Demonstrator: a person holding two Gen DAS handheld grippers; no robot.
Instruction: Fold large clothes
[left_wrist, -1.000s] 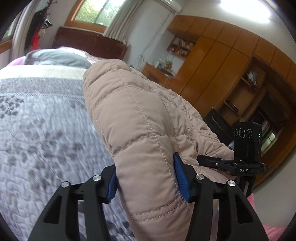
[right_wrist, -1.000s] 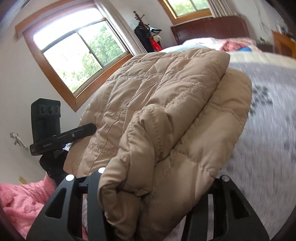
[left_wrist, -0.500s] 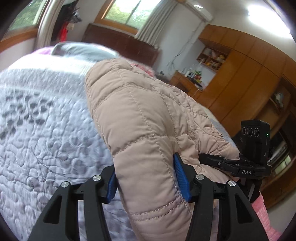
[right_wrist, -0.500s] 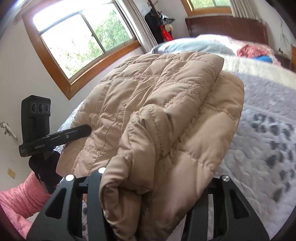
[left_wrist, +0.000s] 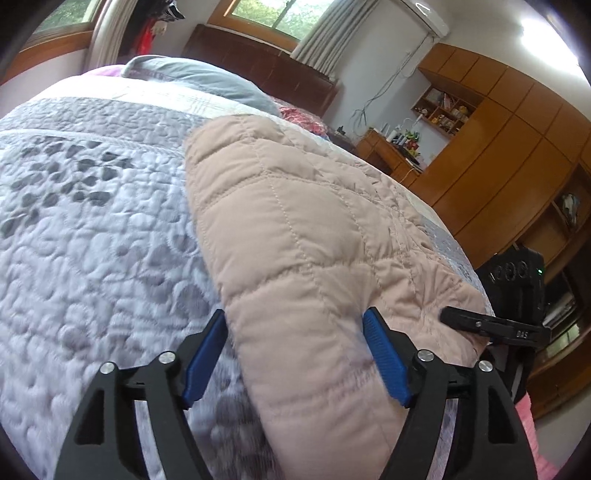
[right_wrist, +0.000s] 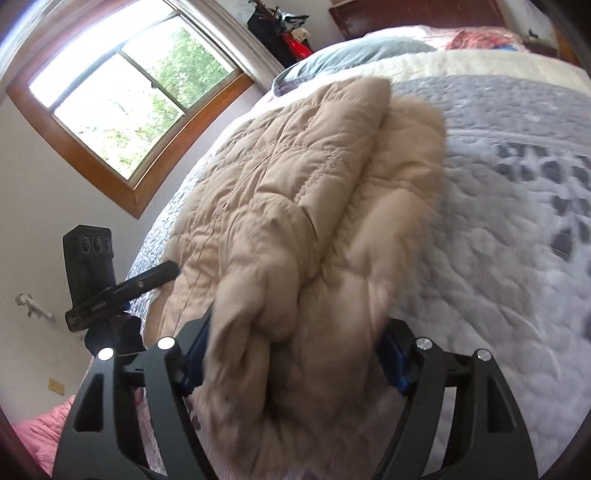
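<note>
On the bed with the grey-and-white quilted floral bedspread (left_wrist: 110, 236), the folded beige quilted puffer jacket (left_wrist: 295, 236) lies flat, its near edge running between both pairs of jaws. The left gripper (left_wrist: 295, 354) has just been opening: its blue pads (left_wrist: 384, 354) stand clear of the padded fabric on either side, the jacket's edge still between them but not pinched. Over in the right wrist view, the right gripper (right_wrist: 295, 354) has likewise just been opening, and its jaws stand wide apart around the bunched, blurred end of the jacket (right_wrist: 295, 206), no squeeze showing. Each camera catches the other gripper at the jacket's far corner. Behind, a grey pillow (left_wrist: 199, 77) rests near the dark wooden headboard (left_wrist: 266, 66), and a pink sleeve (right_wrist: 44, 432) peeks in low on the left.
</note>
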